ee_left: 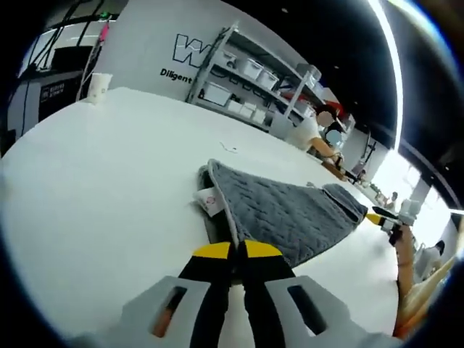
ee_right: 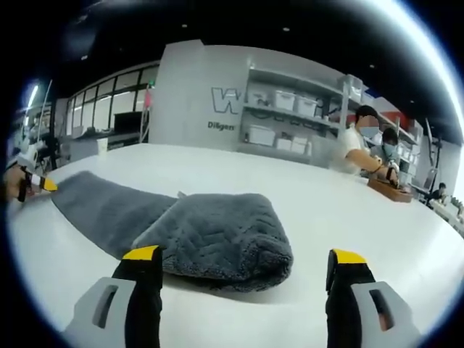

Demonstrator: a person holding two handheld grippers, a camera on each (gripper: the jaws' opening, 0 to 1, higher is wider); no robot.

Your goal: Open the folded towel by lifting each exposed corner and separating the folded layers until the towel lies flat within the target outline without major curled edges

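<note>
Nearest us in the left gripper view, our left gripper (ee_left: pixel 237 250) has its yellow-tipped jaws pressed together on the pale-bound edge of the towel (ee_left: pixel 286 210), pinching it where the hem runs down toward the camera. We hold it there, we judge, to anchor or lift that side while the other end gets opened.

The white table (ee_left: pixel 109 188) spreads wide beneath everything, bare around the cloth. We cannot make out any target outline on it.

The grey quilted towel lies partly unfolded near the table's middle, with a white care label (ee_left: pixel 210 202) showing at its near corner. In the right gripper view its far end is doubled over into a thick rolled fold (ee_right: pixel 225 243), one layer lying on another.

Our right gripper (ee_right: pixel 243 262) has its jaws spread wide, one on each side of that fold, gripping nothing, placed, we judge, to close on the top layer.

A paper cup (ee_left: pixel 98 87) stands well apart, near the table's far edge.
</note>
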